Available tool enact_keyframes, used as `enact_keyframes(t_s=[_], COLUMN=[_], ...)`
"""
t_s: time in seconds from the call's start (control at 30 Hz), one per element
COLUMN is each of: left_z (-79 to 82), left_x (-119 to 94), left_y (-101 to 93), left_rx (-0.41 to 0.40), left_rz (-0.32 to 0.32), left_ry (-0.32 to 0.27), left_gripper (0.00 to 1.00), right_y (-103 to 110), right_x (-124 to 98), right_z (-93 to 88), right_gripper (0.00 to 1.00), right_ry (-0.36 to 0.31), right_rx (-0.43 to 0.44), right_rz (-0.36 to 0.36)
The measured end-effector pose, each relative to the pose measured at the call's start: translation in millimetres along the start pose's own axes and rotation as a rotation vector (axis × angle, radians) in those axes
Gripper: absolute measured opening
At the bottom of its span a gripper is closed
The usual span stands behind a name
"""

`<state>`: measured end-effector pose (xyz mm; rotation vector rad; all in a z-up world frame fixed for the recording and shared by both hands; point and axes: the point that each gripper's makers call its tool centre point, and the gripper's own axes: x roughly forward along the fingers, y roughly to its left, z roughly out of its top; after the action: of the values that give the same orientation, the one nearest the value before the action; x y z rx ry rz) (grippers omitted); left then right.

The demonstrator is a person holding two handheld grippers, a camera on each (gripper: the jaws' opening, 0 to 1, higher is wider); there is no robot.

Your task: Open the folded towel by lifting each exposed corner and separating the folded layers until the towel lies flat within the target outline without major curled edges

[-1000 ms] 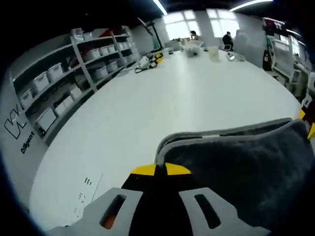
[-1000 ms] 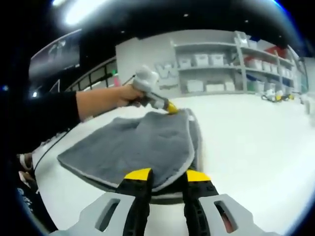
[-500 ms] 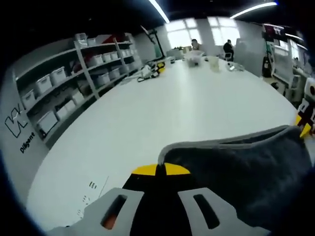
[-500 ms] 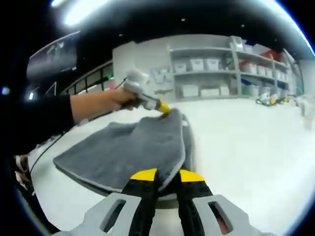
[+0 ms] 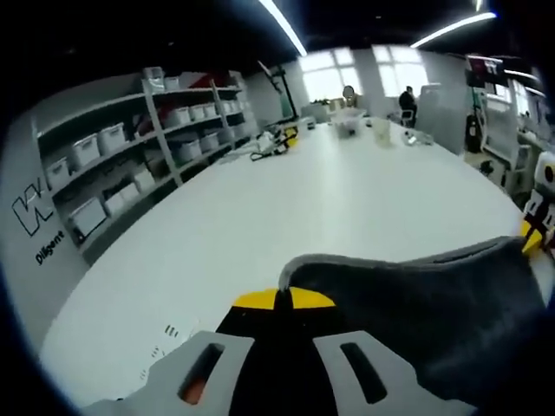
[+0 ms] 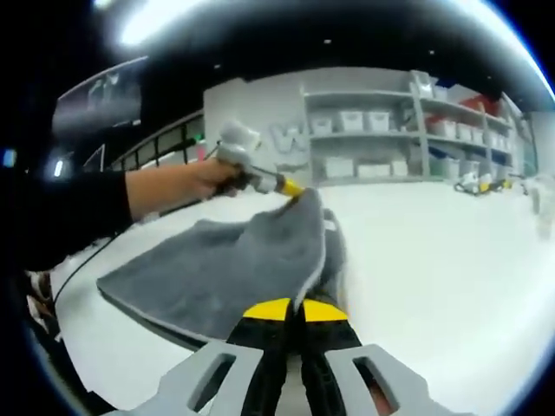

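1. Currently, the left gripper [image 5: 284, 299] is pinching one corner of the grey towel [image 6: 234, 260], its jaws pressed together on the hem.
2. Opposite it, the right gripper [image 6: 290, 310] is clamping the neighbouring corner, so both are raising the top layer off the fold.
3. Below, the towel's remaining layers are resting on the white tabletop [image 5: 329, 199], near its edge beside the person's sleeve [image 6: 69, 208].

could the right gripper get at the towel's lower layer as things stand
Probably not yet: the right gripper is shut on the top layer's edge of the towel, and the left gripper pinches the far corner. It must release first.
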<state>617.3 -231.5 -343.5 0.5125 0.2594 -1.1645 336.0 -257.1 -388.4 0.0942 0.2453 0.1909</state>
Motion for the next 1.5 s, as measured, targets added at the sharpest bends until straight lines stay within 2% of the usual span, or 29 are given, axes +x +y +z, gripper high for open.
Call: enact_keyframes(t_s=[0.1,0.3,0.37,0.43,0.5,0.53,0.83,1.0,1.13,1.33,1.37,1.5], left_z=[0.5,7.5,8.7,9.2,8.3,8.1,-1.3,-5.3,-19.2,-34.2,-38.2,-48.0], left_x=[-3.4,-18.6,-22.5,-25.6,-28.7,-30.0,-64.4,-91.0,-108.2,-136.5,-144.3,-169.6], left_y=[1.5,9.7,13.5,16.1,18.1,18.8,36.9,58.6,69.1,78.3,80.2,90.5], left_rx=[0.000,-0.037,-0.038,-0.033,-0.025,-0.024,-0.115,-0.175,-0.173,-0.164,-0.153,-0.133], left_rz=[0.009,0.033,0.045,0.053,0.060,0.062,0.110,0.149,0.166,0.188,0.197,0.225], left_ry=[-0.007,-0.059,-0.076,-0.093,-0.101,-0.104,-0.137,-0.171,-0.151,-0.153,-0.147,-0.134], left_gripper=[0.00,0.00,0.00,0.00,0.00,0.00,0.01,0.01,0.01,0.01,0.01,0.01], right_y=[3.4,17.2,25.3,34.1,42.2,44.4,84.5,112.7,139.9,184.9,199.5,231.4], right_x=[-1.5,-0.5,-1.9,-5.0,-8.4,-7.8,9.4,24.6,32.0,41.9,44.4,47.8], right_z=[2.7,11.5,24.7,35.3,48.7,50.9,73.6,88.3,94.2,88.7,88.9,91.0], right_gripper=[0.00,0.00,0.00,0.00,0.00,0.00,0.00,0.00,0.00,0.00,0.00,0.00], right_ry=[-0.014,-0.044,-0.095,-0.130,-0.179,-0.179,-0.196,-0.224,-0.235,-0.225,-0.222,-0.227], right_rx=[-0.007,-0.021,-0.009,-0.033,-0.103,-0.131,-0.191,-0.208,-0.262,-0.318,-0.333,-0.362], right_rz=[0.005,0.043,0.072,0.109,0.117,0.111,0.180,0.224,0.268,0.354,0.379,0.427])
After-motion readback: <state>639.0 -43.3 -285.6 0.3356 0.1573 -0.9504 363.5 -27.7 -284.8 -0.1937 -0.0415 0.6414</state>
